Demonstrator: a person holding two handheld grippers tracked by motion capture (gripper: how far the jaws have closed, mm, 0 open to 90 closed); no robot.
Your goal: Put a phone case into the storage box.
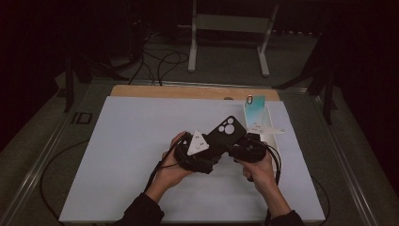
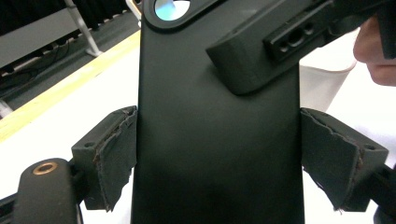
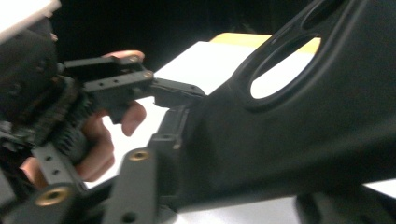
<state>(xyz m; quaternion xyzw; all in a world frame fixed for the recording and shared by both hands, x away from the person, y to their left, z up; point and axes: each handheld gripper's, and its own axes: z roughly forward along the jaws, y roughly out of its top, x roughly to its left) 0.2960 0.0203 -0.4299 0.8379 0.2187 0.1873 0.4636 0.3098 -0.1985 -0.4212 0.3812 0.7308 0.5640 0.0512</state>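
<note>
A black phone case (image 1: 227, 132) with a camera cutout is held up over the middle of the white table, between both grippers. My left gripper (image 1: 214, 149) grips it from the near left. In the left gripper view its two padded jaws press the case's (image 2: 215, 140) long edges, so the left gripper (image 2: 217, 161) is shut on it. My right gripper (image 1: 241, 147) holds the case from the right; one of its jaws lies across the case's face. In the right gripper view the case (image 3: 303, 130) sits close between the jaws of the right gripper (image 3: 233, 196).
A white open box (image 1: 274, 141) lies just right of the hands, with a teal card (image 1: 254, 109) standing at its far end. The white board (image 1: 141, 155) has a wooden strip (image 1: 188, 92) along its far edge. A white stand (image 1: 230, 23) and cables are on the floor beyond.
</note>
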